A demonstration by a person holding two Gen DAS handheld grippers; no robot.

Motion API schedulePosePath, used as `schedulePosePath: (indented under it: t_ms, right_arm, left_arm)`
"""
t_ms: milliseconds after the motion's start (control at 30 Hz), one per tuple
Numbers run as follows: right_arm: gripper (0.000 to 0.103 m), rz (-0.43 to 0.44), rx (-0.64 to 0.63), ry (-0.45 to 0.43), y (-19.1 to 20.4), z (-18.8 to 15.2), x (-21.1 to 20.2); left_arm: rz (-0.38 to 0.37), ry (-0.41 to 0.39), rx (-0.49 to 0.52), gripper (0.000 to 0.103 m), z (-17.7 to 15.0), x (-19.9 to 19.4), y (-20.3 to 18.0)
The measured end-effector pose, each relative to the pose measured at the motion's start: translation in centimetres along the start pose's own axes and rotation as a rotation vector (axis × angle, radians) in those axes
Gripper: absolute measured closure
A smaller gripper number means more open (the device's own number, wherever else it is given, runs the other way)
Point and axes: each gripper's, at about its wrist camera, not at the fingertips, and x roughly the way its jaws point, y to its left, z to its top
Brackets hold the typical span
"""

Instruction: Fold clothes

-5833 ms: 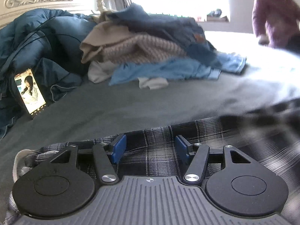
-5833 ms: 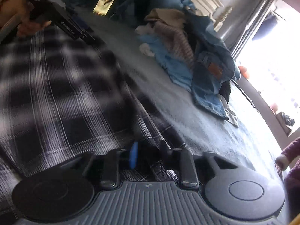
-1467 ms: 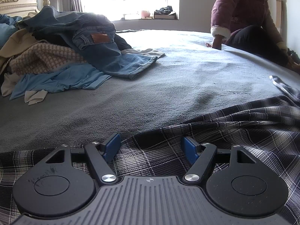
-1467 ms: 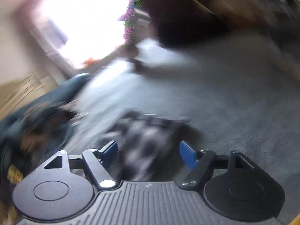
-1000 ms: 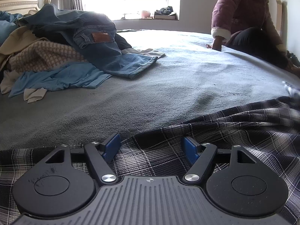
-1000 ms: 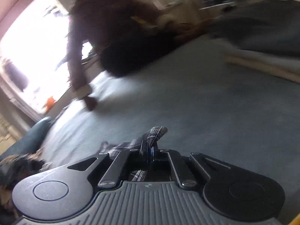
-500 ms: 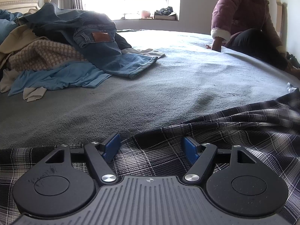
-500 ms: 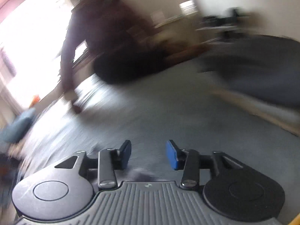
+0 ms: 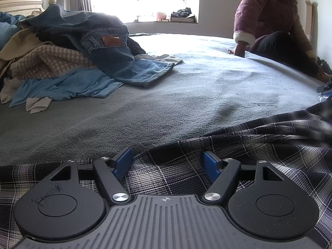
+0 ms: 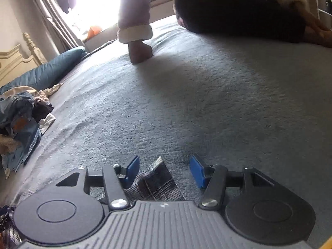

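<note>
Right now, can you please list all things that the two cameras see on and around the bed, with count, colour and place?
plaid shirt: one, dark with white checks, spread on the near bed; a corner lies between the right jaws.
clothes pile: one, jeans, light blue, beige, far left.
bed cover: one, grey.
headboard: one, cream, far left.
blue pillow: one, near the headboard.
seated person: one, purple jacket, far right.
left gripper: jaws open over the shirt.
right gripper: jaws closing, not yet touching the corner.

Right tongs (image 10: pixel 164 171) off plaid shirt (image 10: pixel 157 178), now closing.
</note>
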Motion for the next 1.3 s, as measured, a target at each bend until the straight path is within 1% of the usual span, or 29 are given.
schedulePosePath:
  t_ms: [33,67,167,233,333,367,433,500,533,600,667,733,767,800,833,867,967,1000,1033,1067,1100,1133,1200,1233,1267,1300]
  right_arm:
    - [0.093,0.01,-0.005,0.007,0.3,-0.2,-0.3]
    - [0.098,0.017,-0.012,0.01,0.6,-0.4,-0.6]
    - [0.099,-0.014,-0.041,-0.034,1.5,-0.9,-1.6]
    - [0.099,-0.074,-0.041,-0.101,1.5,-0.8,-2.3]
    - [0.099,-0.156,0.037,-0.206,-0.1,-0.8,-3.1]
    - [0.099,-0.177,0.051,-0.216,-0.5,-1.0,-2.8]
    - [0.1,-0.219,0.047,-0.207,-1.0,-1.6,-1.6]
    - [0.1,-0.235,0.065,-0.209,-1.6,-2.3,-0.8]
    - [0.1,-0.236,0.085,-0.221,-1.8,-2.4,-0.9]
    - [0.1,-0.29,0.085,-0.24,-1.6,-2.3,-1.3]
    - [0.099,-0.403,0.089,-0.282,-1.4,-2.0,-2.4]
    - [0.097,-0.418,0.111,-0.352,-1.0,-2.0,-4.5]
    - [0.097,-0.38,0.09,-0.383,0.0,-2.1,-5.7]
    - [0.097,-0.32,0.027,-0.384,1.6,-2.2,-6.5]
    - [0.096,-0.249,-0.057,-0.363,3.8,-2.4,-6.8]
    - [0.095,-0.153,-0.156,-0.312,6.3,-2.9,-6.8]
    - [0.093,0.103,-0.422,-0.08,13.3,-5.5,-4.7]
    - [0.093,0.131,-0.465,-0.017,14.5,-6.4,-3.5]
    - [0.094,0.115,-0.492,0.042,15.1,-6.9,-2.1]
    - [0.094,0.051,-0.497,0.079,14.9,-7.1,-0.8]
    - [0.094,-0.022,-0.486,0.083,14.0,-6.8,0.0]
    - [0.096,-0.104,-0.438,0.059,12.3,-6.0,0.0]
    - [0.093,-0.266,-0.271,-0.027,8.3,-4.1,-2.7]
    - [0.088,-0.35,-0.259,-0.077,7.3,-3.7,-4.7]
    - [0.088,-0.406,-0.284,-0.136,6.5,-3.7,-7.7]
    - [0.088,-0.439,-0.327,-0.186,6.2,-4.0,-11.1]
  left_arm:
    - [0.0,-0.001,0.0,0.029,0.0,0.0,0.0]
    - [0.0,-0.003,-0.001,0.029,0.0,0.0,0.0]
    - [-0.001,-0.005,-0.003,0.029,-0.1,-0.1,0.0]
    - [-0.001,-0.006,-0.003,0.029,-0.1,0.0,0.0]
    - [0.0,-0.007,-0.003,0.029,-0.1,0.0,0.0]
    - [0.0,-0.007,-0.003,0.029,-0.1,0.0,0.0]
    - [0.001,-0.007,-0.002,0.029,-0.1,-0.1,0.0]
    - [0.002,-0.008,-0.001,0.029,-0.1,-0.1,0.0]
    - [0.003,-0.008,-0.001,0.029,-0.1,-0.1,0.0]
    - [0.002,-0.007,-0.003,0.029,-0.1,-0.1,0.0]
    - [0.001,-0.007,-0.005,0.029,-0.1,0.0,0.0]
    - [0.0,-0.008,-0.008,0.029,-0.1,-0.1,0.1]
    - [-0.001,-0.008,-0.008,0.029,-0.1,-0.1,0.1]
    - [-0.001,-0.008,-0.009,0.029,-0.1,-0.1,0.1]
    - [-0.001,-0.008,-0.009,0.029,-0.1,0.0,0.1]
    - [-0.001,-0.009,-0.01,0.029,-0.1,0.0,0.1]
    - [-0.002,-0.01,-0.011,0.029,-0.1,-0.1,0.1]
    - [-0.001,-0.01,-0.011,0.029,-0.1,-0.1,0.1]
    - [-0.001,-0.01,-0.011,0.029,-0.1,-0.1,0.0]
    - [-0.001,-0.009,-0.011,0.029,-0.1,0.0,0.1]
    - [-0.001,-0.008,-0.01,0.028,-0.1,0.0,0.0]
    - [0.0,-0.008,-0.009,0.028,-0.1,0.0,0.0]
    - [0.001,-0.006,-0.008,0.028,-0.1,0.0,0.0]
    - [0.0,-0.005,-0.008,0.028,-0.1,0.0,0.0]
    - [0.0,-0.006,-0.008,0.028,-0.1,0.0,0.1]
    - [0.0,-0.006,-0.008,0.028,-0.1,-0.1,0.1]
